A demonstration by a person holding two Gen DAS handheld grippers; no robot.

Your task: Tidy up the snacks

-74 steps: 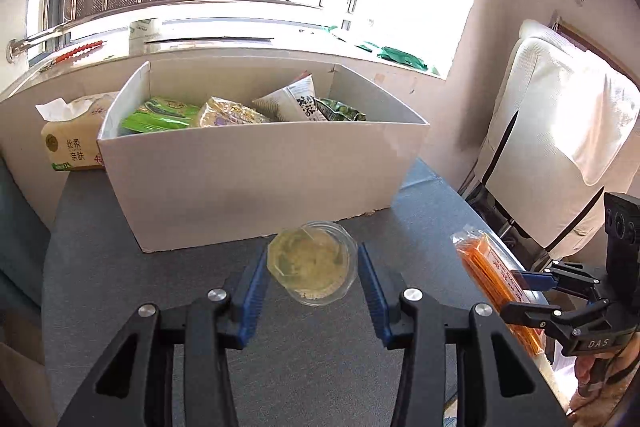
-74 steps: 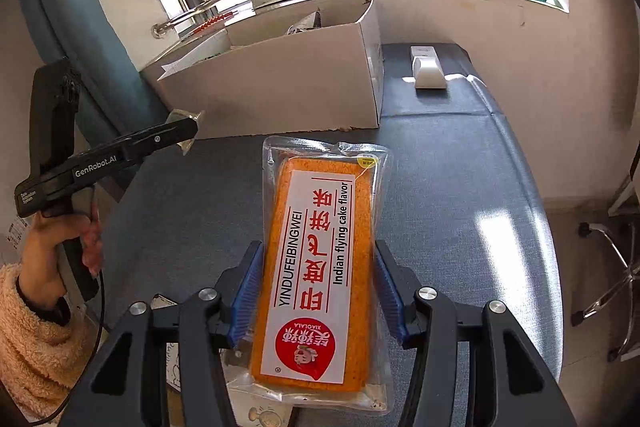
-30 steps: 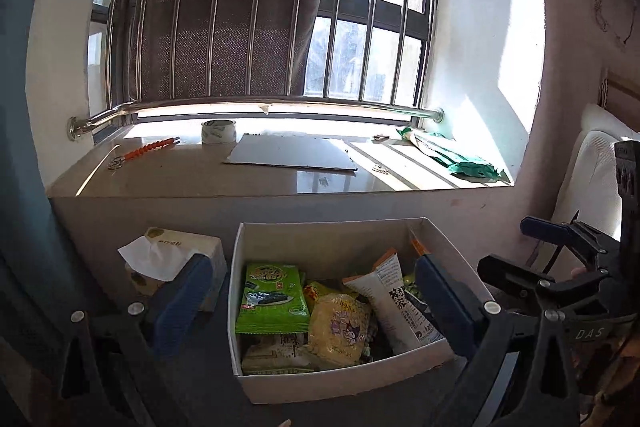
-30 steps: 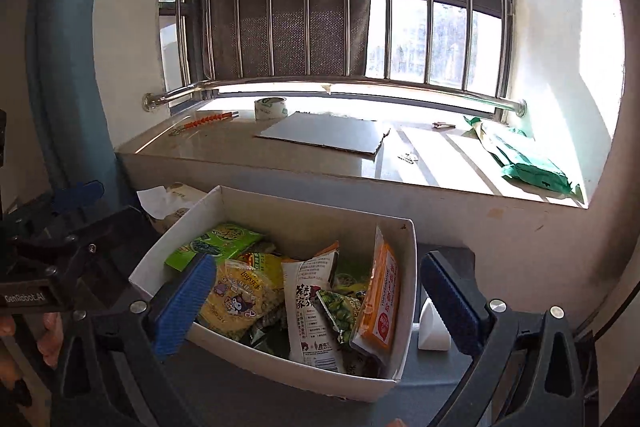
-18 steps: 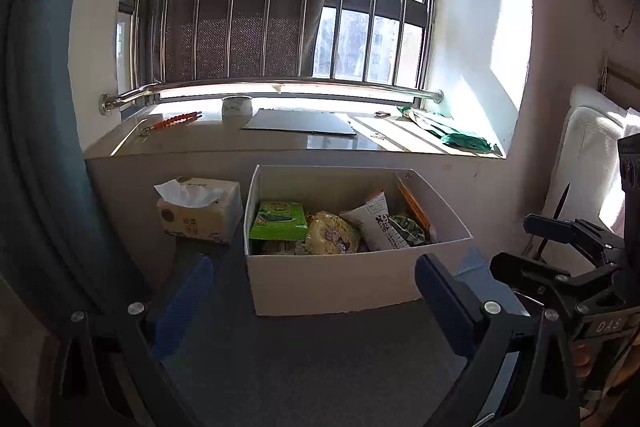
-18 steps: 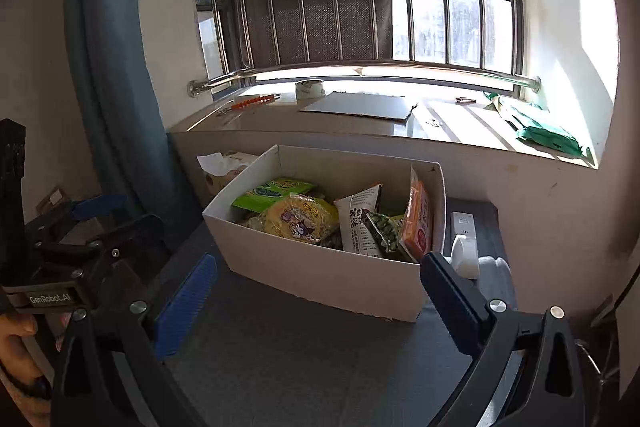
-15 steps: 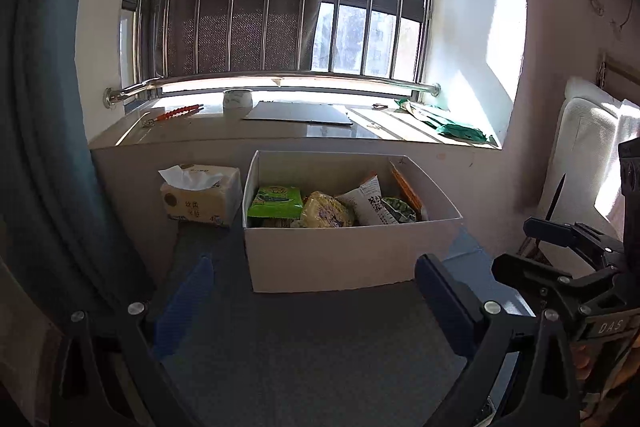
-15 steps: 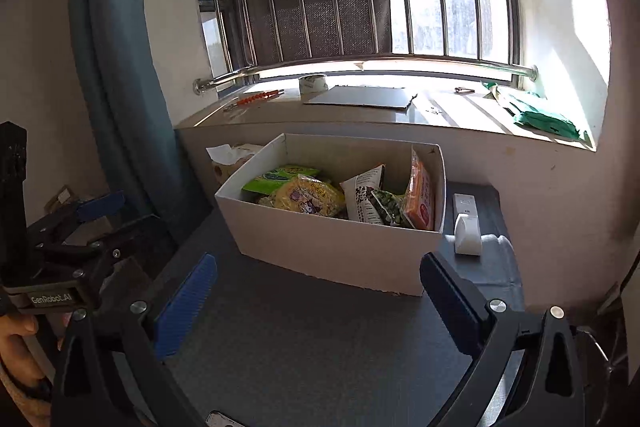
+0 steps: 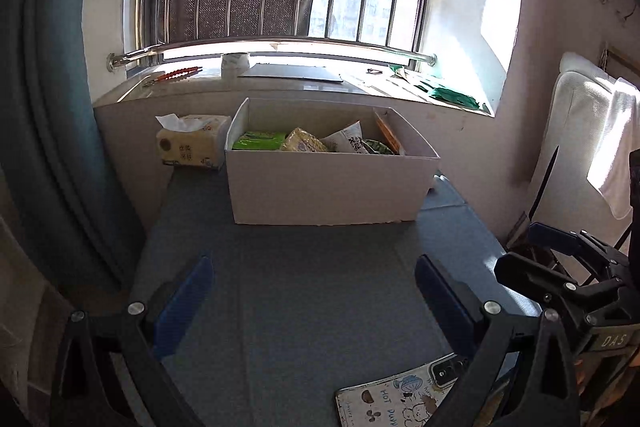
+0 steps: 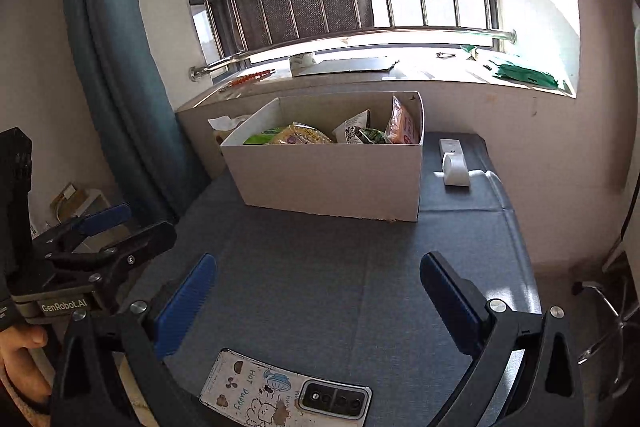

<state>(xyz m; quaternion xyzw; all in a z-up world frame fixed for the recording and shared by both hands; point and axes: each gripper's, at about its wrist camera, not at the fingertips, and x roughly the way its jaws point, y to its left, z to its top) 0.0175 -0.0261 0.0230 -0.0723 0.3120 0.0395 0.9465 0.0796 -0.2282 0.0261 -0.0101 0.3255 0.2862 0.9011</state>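
A white cardboard box (image 9: pixel 328 187) (image 10: pixel 332 175) stands at the far side of the grey-blue table, under the windowsill. Inside it sit several snack packs: a green pack (image 9: pixel 258 140), a yellow pack (image 9: pixel 304 145) (image 10: pixel 304 135), a white pouch (image 9: pixel 346 141) (image 10: pixel 354 131) and an orange cake pack (image 10: pixel 404 125) leaning on the right wall. My left gripper (image 9: pixel 314 301) is open and holds nothing, well back from the box over bare table. My right gripper (image 10: pixel 318 301) is open too, with nothing between its blue pads.
A phone in a cartoon case (image 10: pixel 284 399) (image 9: pixel 404 395) lies at the table's near edge. A tissue pack (image 9: pixel 192 147) sits left of the box, a white device (image 10: pixel 454 167) right of it. A blue curtain (image 9: pixel 52 107) hangs left; a white chair (image 9: pixel 580 155) stands right.
Both grippers have drawn back and down from the box, so it looks smaller and farther. The jelly cup and the orange cake pack are no longer between the fingers; the cake pack is in the box.
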